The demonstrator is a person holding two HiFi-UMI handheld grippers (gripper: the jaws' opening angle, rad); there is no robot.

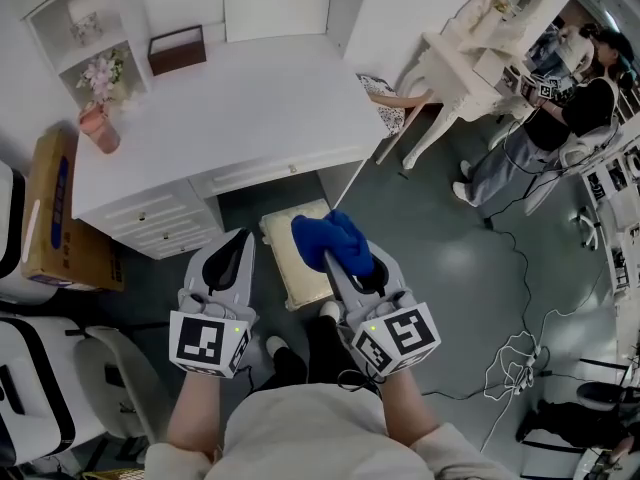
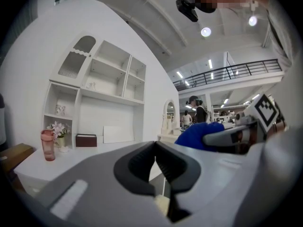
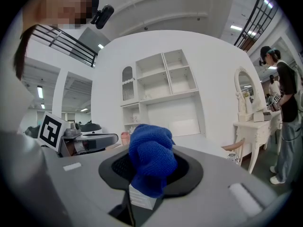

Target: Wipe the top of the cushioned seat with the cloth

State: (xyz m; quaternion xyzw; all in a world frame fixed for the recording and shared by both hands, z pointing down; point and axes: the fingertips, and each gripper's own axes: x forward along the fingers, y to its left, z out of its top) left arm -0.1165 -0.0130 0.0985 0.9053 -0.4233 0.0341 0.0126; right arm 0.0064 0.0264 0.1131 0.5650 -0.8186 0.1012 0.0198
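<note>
**Grippers, two.**
- Left gripper (image 2: 155,146): the jaw tips meet and nothing is held. A cream sliver shows through the slot below them.
- Right gripper (image 3: 150,174): the jaws are clamped on the cloth (image 3: 151,161). The pads are mostly buried in it.

**Cloth, one.** It is blue knit, bunched into a lump that sticks out past the right jaw tips. In the head view it lies over the right rear part of the seat (image 1: 288,268). Whether it touches the seat cannot be told.

**Seat, one.** It is cream and cushioned and stands on the grey floor just before the desk (image 1: 240,108), between the two grippers. Its right side is covered by the cloth and right gripper, and its near end by the person's legs.

**Desk, one.** It is white, and its drawer fronts show at the left.

**On the desk, one each, all at its far left:**
- a pink tumbler (image 1: 101,128)
- flowers (image 1: 103,73)
- a brown box (image 1: 177,49)

**Cardboard box (image 1: 55,208), one.** It stands beside the desk's left end. Its print is unreadable.

**Dressing table (image 1: 470,63), one.** It is at the upper right, and its mirror is cut off by the frame.

**Bystander (image 1: 575,118), one.** This person stands beyond the dressing table and is partly cropped.

**Cables (image 1: 520,353).** They are loose on the floor at the right. Their number is unclear.
</note>
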